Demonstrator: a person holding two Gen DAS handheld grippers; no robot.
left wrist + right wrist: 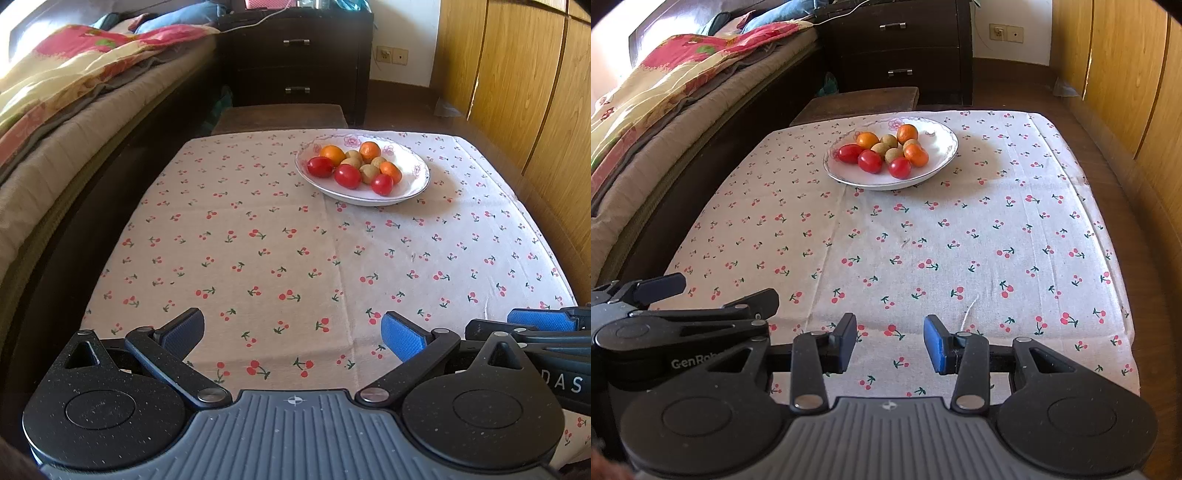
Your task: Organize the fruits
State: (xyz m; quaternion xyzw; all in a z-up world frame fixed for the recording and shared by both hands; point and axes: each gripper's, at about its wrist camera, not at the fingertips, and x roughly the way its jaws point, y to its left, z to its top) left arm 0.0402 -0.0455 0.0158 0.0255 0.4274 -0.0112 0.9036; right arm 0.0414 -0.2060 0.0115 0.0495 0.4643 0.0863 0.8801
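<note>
The fruits sit together in a white plate point(413, 184) with a pink flower pattern on its rim, toward the far side of the table point(258, 258), which is covered by a cherry-print cloth. Three red tomatoes point(347, 176) lie along the near edge of the heap, three small oranges point(332, 154) ring the back and right, and a few brownish-green kiwi-like fruits point(369, 173) fill the middle.

All look light and rounded, so they probably roll if nudged. The tomatoes have smooth, shiny skin that may slip and bruise under a hard squeeze; a gentle pinch across the widest part seems best. The oranges are likely firmer and grippier. The brownish fruits (packed in tightly) would be hard to reach before their neighbours are lifted away. The plate looks like ceramic, so it is breakable and could skid on the cloth.

The left gripper point(293, 334) hovers low over the near edge of the table with its fingers point(400, 339) spread wide and nothing between them. The right gripper point(890, 341) hangs just beside it, its fingers point(932, 345) parted more narrowly, also empty.

Legible writing: "GenRo…" on the left gripper's body in the right wrist view, and "DAS" on the right gripper's body in the left wrist view.
</note>
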